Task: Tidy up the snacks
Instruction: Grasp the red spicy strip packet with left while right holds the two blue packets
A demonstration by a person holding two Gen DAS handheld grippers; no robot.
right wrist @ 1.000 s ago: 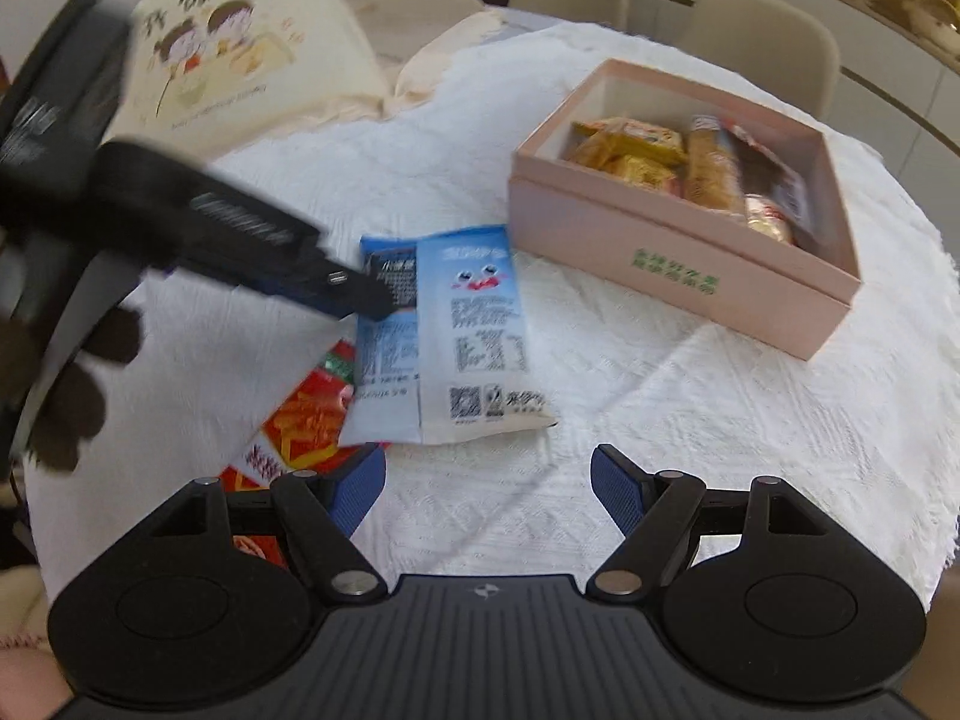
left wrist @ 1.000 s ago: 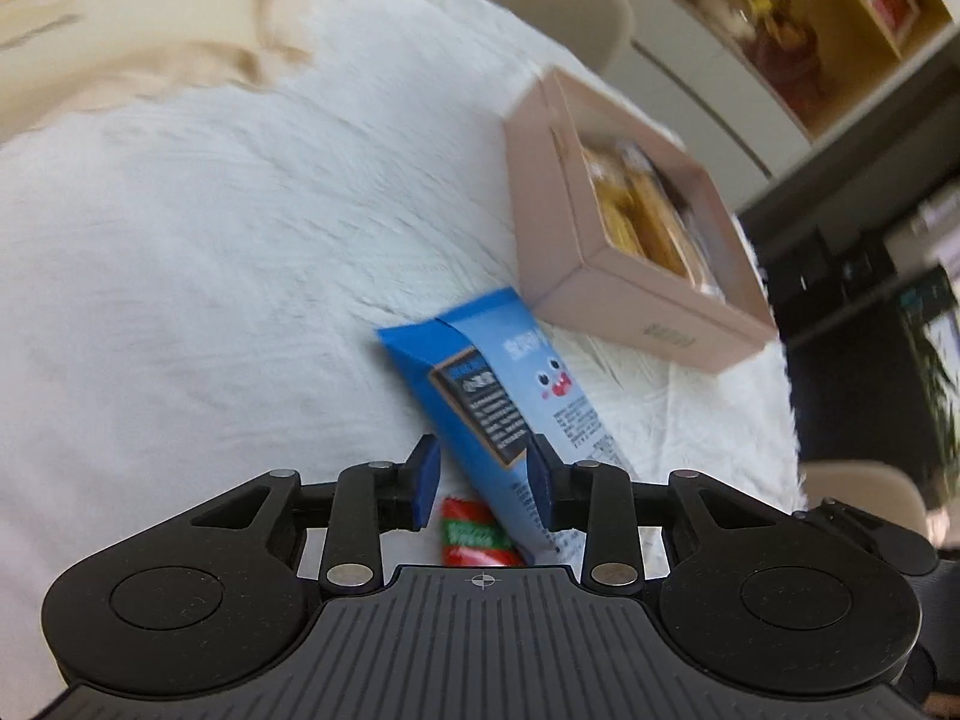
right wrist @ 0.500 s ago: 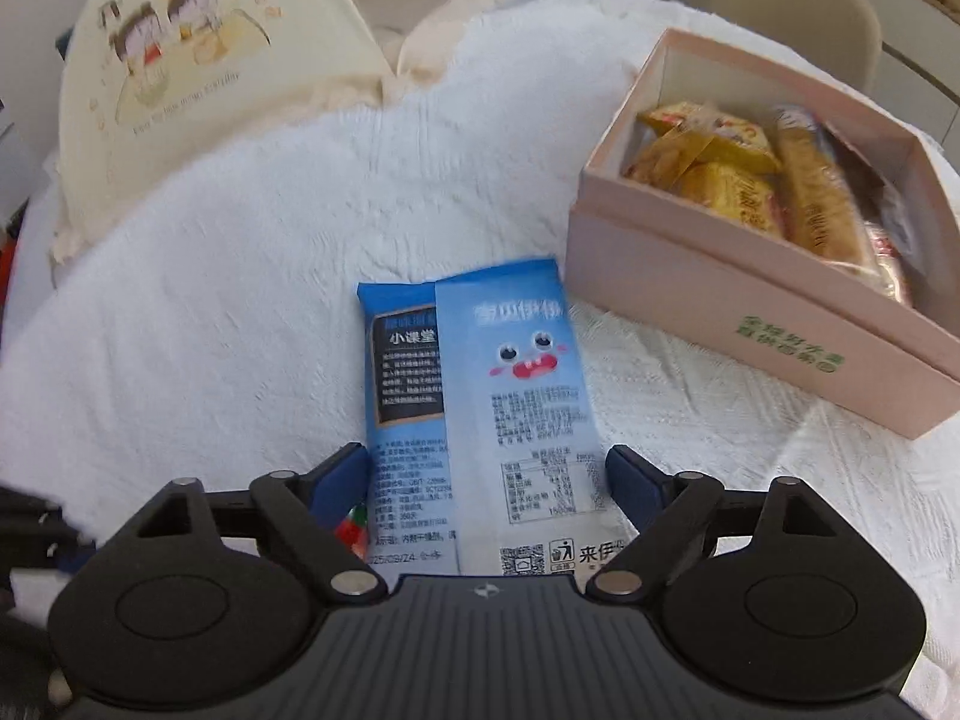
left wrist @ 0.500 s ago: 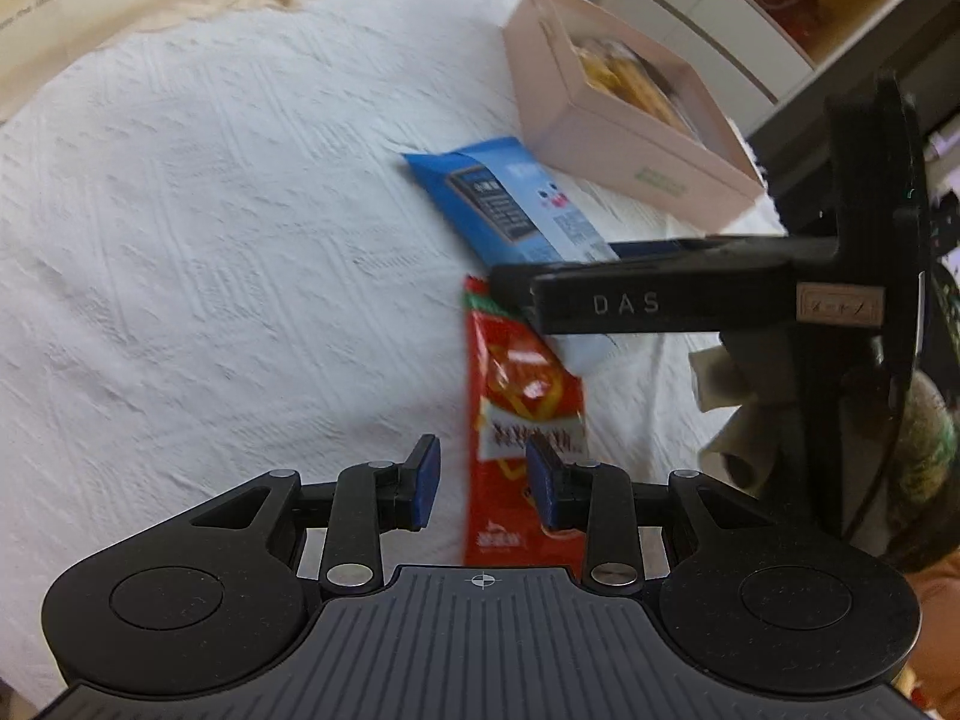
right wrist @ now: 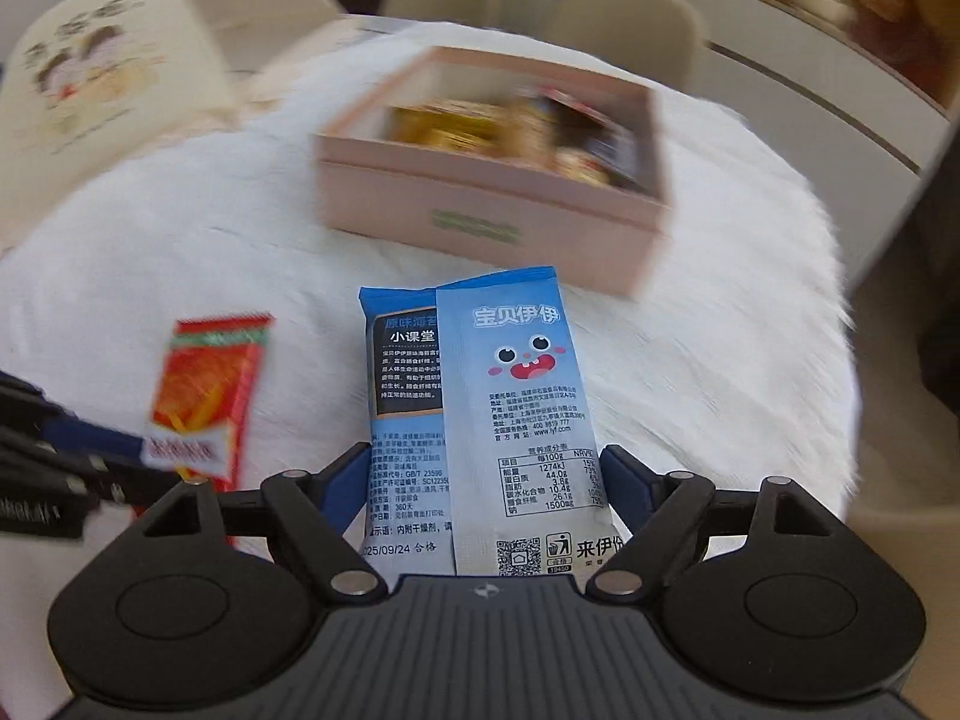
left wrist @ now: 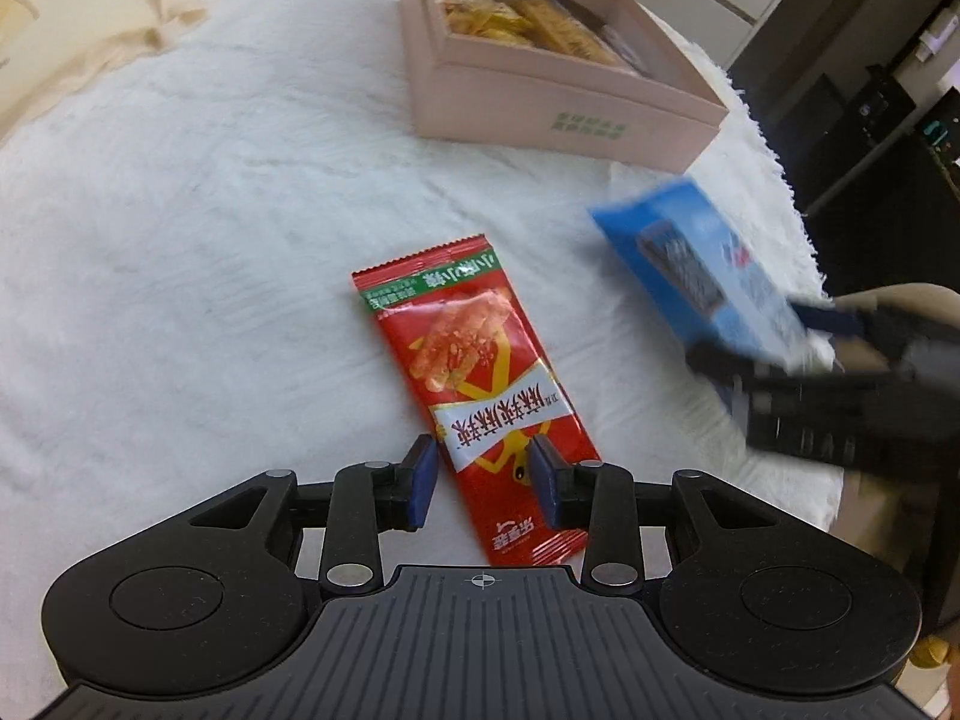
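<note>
A red snack packet (left wrist: pixel 474 384) lies flat on the white tablecloth (left wrist: pixel 180 228). My left gripper (left wrist: pixel 485 480) is open, its blue pads either side of the packet's near end, just above it. My right gripper (right wrist: pixel 486 486) is shut on a blue snack packet (right wrist: pixel 480 408) and holds it lifted off the cloth; it also shows blurred in the left wrist view (left wrist: pixel 702 264). A pink open box (right wrist: pixel 492 204) with several snacks inside stands beyond it, also in the left wrist view (left wrist: pixel 558 90). The red packet shows at left in the right wrist view (right wrist: pixel 207 390).
A cream printed bag (right wrist: pixel 102 78) lies at the table's far left. Beige chairs (right wrist: pixel 624 24) stand behind the round table. The table edge (left wrist: pixel 798 228) drops off at the right, close to the box.
My right gripper closed on the blue packet and lifted it toward the box. My left gripper stays open over the red packet, which is now uncovered.
</note>
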